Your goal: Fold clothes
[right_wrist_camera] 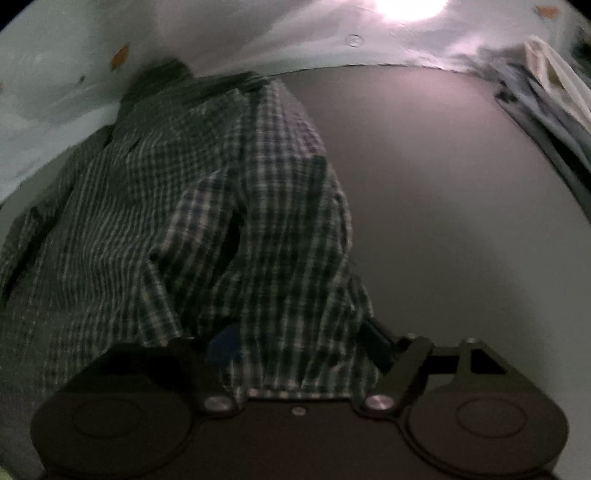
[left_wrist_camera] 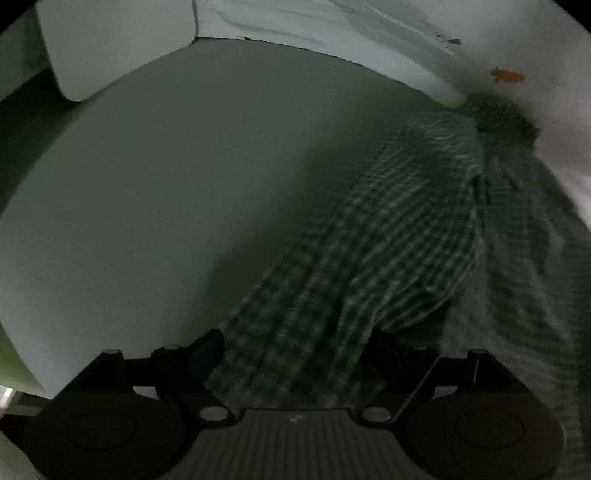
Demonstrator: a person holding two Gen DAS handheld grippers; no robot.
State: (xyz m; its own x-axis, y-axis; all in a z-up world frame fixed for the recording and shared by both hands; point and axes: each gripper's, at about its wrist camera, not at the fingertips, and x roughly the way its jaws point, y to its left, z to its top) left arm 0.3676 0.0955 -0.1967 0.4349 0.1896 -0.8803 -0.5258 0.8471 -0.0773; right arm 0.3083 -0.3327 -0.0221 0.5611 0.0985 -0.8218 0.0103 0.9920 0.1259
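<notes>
A green, white and dark checked shirt lies stretched along the right side of a grey surface, its collar end far away by the wall. My left gripper is shut on the shirt's near hem; cloth covers the gap between the fingers. In the right wrist view the same shirt fills the left half, bunched in folds with a dark gap in the middle. My right gripper is shut on its near edge, with cloth draped over the fingers.
A pale wall with small orange marks runs behind the surface. A white block stands at the far left. Folded bluish and white clothes lie at the far right. Bare grey surface lies right of the shirt.
</notes>
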